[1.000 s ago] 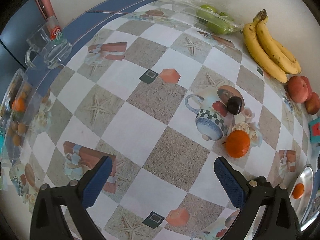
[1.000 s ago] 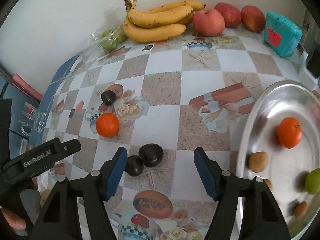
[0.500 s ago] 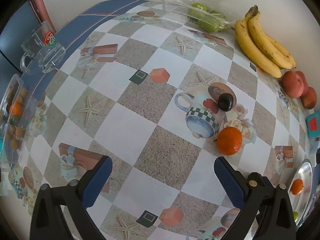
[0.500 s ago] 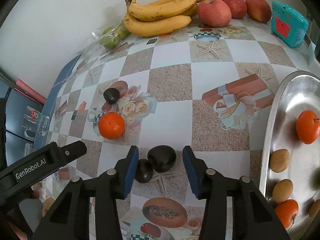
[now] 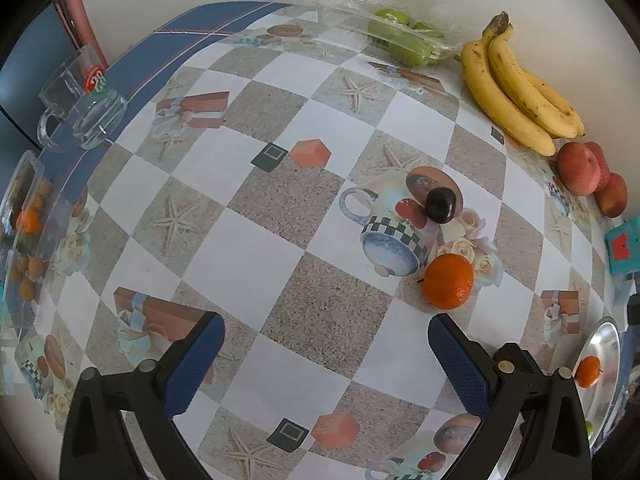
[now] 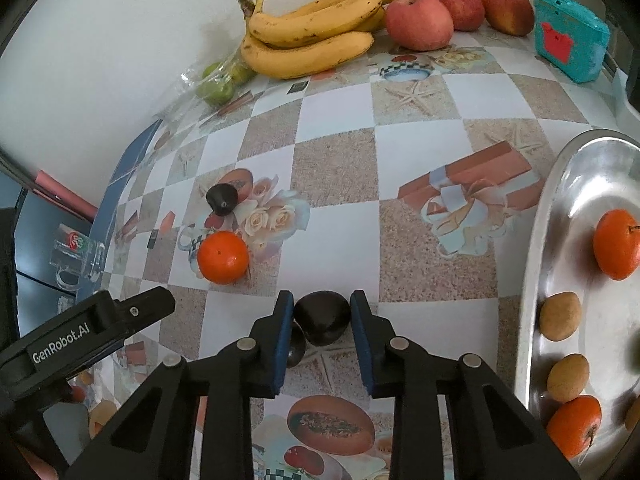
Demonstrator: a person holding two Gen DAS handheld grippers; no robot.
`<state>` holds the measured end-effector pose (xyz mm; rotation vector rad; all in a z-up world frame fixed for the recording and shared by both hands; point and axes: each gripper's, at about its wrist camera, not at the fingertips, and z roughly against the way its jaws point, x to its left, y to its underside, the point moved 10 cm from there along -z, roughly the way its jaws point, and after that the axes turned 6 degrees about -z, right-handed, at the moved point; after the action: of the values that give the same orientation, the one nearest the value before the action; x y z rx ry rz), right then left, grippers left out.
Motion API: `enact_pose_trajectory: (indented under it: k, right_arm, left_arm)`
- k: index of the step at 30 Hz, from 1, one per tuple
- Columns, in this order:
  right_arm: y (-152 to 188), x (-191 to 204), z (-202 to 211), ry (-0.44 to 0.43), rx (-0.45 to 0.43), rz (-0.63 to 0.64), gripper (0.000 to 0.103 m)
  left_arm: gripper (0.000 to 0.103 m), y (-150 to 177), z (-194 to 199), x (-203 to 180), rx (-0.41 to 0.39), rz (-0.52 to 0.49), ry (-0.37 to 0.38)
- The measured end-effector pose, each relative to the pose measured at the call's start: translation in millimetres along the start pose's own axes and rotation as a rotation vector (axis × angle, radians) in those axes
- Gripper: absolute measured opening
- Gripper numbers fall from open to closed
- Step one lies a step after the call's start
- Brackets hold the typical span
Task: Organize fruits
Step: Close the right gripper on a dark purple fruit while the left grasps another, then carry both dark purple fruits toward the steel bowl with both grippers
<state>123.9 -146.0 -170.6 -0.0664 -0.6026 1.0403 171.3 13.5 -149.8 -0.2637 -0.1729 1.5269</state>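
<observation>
The counter (image 6: 336, 168) wears a checked cloth of white and sandy-beige squares printed with starfish, roses and orange gift boxes. Far back lie yellow bananas (image 6: 316, 28) and red apples (image 6: 420, 20). A bright orange tangerine (image 6: 222, 257) sits left, a dark plum (image 6: 322, 316) nearest, beside a silver tray (image 6: 536, 280).

I read the tray (image 6: 560, 184) as shiny polished metal. Tablecloth (image 5: 248, 264): smooth printed plastic, slight sheen. Mug (image 5: 86, 96) clear glass. My gripper pads (image 5: 460, 364) look like textured blue rubber.
</observation>
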Motion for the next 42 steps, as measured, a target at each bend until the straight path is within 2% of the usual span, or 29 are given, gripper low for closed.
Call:
enact_pose_trajectory:
  k: [5,11,13,15,18,20,25,31,39,42]
  right_arm:
    - [-7.0,-5.7,16.2,0.023,-0.026,-0.009,0.030]
    - [-11.2,-29.2,35.2,0.085,-0.039,-0.061,0.030]
    - [-15.0,-34.3,46.1,0.079,-0.057,-0.078,0.030]
    - [-18.2,-37.1,56.5,0.074,-0.078,-0.089,0.030]
    - [-21.6,-37.8,69.0,0.065,-0.103,-0.095,0.030]
    - [-23.1,-36.8,74.2,0.062,-0.114,-0.096,0.030]
    - [-21.0,-34.5,82.1,0.073,-0.117,-0.084,0.030]
    - [-20.5,-33.4,85.9,0.079,-0.121,-0.074,0.030]
    - [-20.7,-33.8,88.3,0.080,-0.125,-0.072,0.030]
    - [-20.3,-33.5,87.8,0.080,-0.121,-0.072,0.030]
  left_arm:
    - [0.103,2.9,-2.1,-8.0,0.011,-0.013,0.024]
    - [0.100,11.2,-7.2,-36.2,0.039,-0.038,0.132]
    - [0.090,14.3,-7.7,-46.9,0.043,-0.063,0.159]
    - [0.088,17.6,-7.8,-58.8,0.048,-0.092,0.187]
    - [0.076,22.3,-6.3,-77.3,0.057,-0.123,0.247]
    - [0.072,26.2,-5.3,-87.8,0.065,-0.146,0.271]
    - [0.054,33.0,-7.4,-106.9,0.073,-0.209,0.269]
    - [0.044,37.2,-9.3,-119.2,0.071,-0.258,0.261]
    - [0.028,35.3,-14.9,-117.4,0.070,-0.267,0.234]
    - [0.027,34.6,-13.5,-115.9,0.070,-0.265,0.238]
